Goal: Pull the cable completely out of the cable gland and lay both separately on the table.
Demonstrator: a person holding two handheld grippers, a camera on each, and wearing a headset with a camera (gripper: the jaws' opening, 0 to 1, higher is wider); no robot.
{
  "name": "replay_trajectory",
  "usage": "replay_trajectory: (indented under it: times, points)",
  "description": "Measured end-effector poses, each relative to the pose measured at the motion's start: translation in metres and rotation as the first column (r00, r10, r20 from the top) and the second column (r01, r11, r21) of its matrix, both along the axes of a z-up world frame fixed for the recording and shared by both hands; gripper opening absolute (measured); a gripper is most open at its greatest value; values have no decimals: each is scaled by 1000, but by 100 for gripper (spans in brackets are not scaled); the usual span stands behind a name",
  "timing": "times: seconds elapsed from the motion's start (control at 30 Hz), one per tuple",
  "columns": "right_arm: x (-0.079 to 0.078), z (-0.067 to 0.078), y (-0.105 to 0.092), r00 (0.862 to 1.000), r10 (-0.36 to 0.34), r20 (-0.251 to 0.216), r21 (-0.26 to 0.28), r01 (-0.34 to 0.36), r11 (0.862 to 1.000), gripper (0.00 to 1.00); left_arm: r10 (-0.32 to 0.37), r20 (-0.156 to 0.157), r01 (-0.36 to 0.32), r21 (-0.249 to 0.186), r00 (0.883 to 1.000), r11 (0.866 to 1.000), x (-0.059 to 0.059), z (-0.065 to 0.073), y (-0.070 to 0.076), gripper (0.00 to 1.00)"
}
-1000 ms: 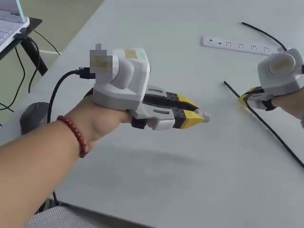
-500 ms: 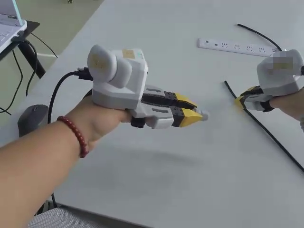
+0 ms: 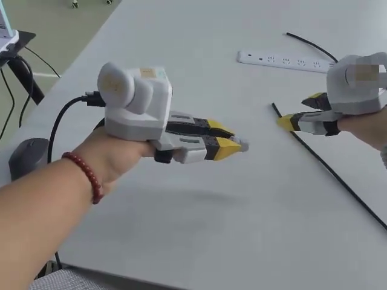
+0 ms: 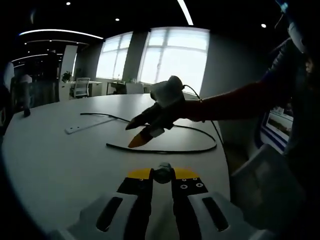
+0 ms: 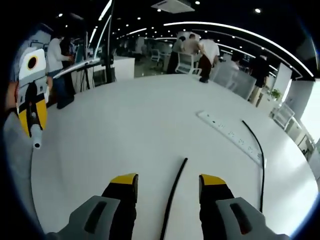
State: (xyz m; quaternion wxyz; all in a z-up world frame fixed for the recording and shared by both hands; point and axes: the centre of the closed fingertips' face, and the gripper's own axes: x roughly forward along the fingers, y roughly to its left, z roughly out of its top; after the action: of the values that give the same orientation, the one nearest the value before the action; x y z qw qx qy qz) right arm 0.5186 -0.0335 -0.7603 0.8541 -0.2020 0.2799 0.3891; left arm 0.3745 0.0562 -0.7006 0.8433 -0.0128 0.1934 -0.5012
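Pinching small grey part, probably cable gland, in left gripper above table. Right gripper hanging spread, straddling cable lying free on table. Gland awaiting laying down.

My left gripper: white-grey moulded housing, rounded knob on top, small tan label. Jaw arms black, tips yellow. Small screw heads in black plates behind tips. Black lead plugged into rear of housing. Dark red bead bracelet on my left wrist. My right gripper: same white shell, black arms, yellow tips. Grey jaw bases with dark oval slots.
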Motion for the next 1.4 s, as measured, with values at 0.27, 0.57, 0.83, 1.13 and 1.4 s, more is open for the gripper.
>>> replay_trajectory:
  times: [0.27,0.57,0.83,1.13,1.4]
  points:
    - [-15,13,-8,1000,-18,9,57,18,998,55,12,-11,-12,0,1000,1000,0,-6,2,15]
    - [-44,31,-19,999,-39,37,131,34,991,76,15,-7,-15,1,1000,1000,-1,-5,2,15]
    - [-67,49,-30,997,-54,57,155,45,987,75,20,-1,-20,-7,1000,1000,-6,-3,1,15]
    - [-115,53,-52,995,-86,43,179,77,981,78,47,2,-47,-9,999,999,-11,-1,8,15]
    - [-160,60,-76,992,-121,41,190,111,976,77,56,17,-56,-15,998,998,-17,6,12,15]
